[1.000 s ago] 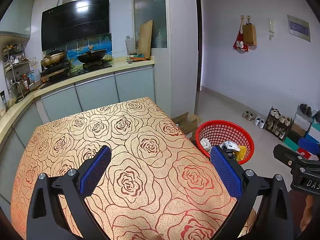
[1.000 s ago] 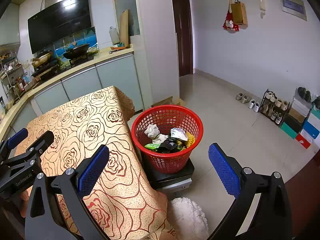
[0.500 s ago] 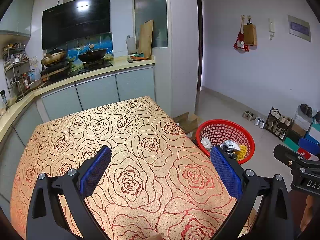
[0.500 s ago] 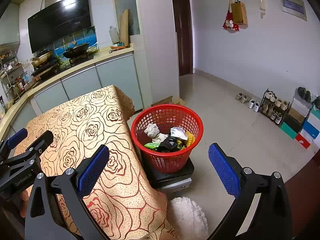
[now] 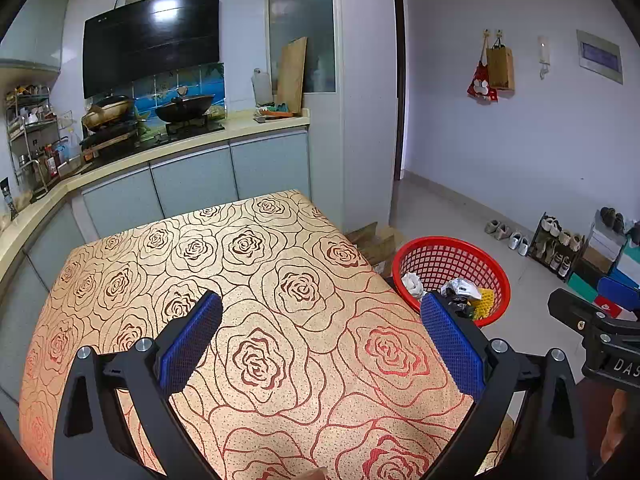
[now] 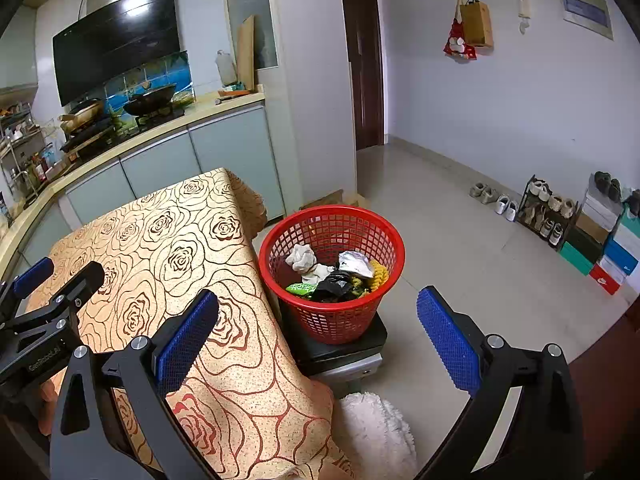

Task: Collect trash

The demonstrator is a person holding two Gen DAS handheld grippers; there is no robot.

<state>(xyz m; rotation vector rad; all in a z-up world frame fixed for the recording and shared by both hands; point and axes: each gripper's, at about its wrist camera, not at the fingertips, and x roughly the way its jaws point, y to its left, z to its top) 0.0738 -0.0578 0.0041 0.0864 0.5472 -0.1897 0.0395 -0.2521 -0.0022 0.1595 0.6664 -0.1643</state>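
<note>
Left hand-held gripper hangs over the bench covered in a tan cloth with a red-brown rose pattern, blue-padded jaws spread wide, nothing between them; bare cloth fills the gap. Right hand-held gripper is also spread wide and empty, held off the bench's 3 o'clock edge, its left finger over the cloth and its right finger over the pale tiled floor. Round red plastic mesh basket stands just beside the bench edge, on top of a low dark box-like stand; in the left wrist view the same basket shows at 2 o'clock past the right finger. Collected trash lies in the basket bottom: crumpled white paper at 10 o'clock, a silvery-white wrapper at 1 o'clock, a yellow knobbly piece at 3 o'clock, a black crumpled bag in the middle, a green wrapper at 8 o'clock; what the yellow piece is can't be told for sure, possibly a sponge or mesh. White fluffy mat lies on the floor at 6 o'clock from the stand. Each gripper's black frame is visible at the edge of the other's view.
</note>
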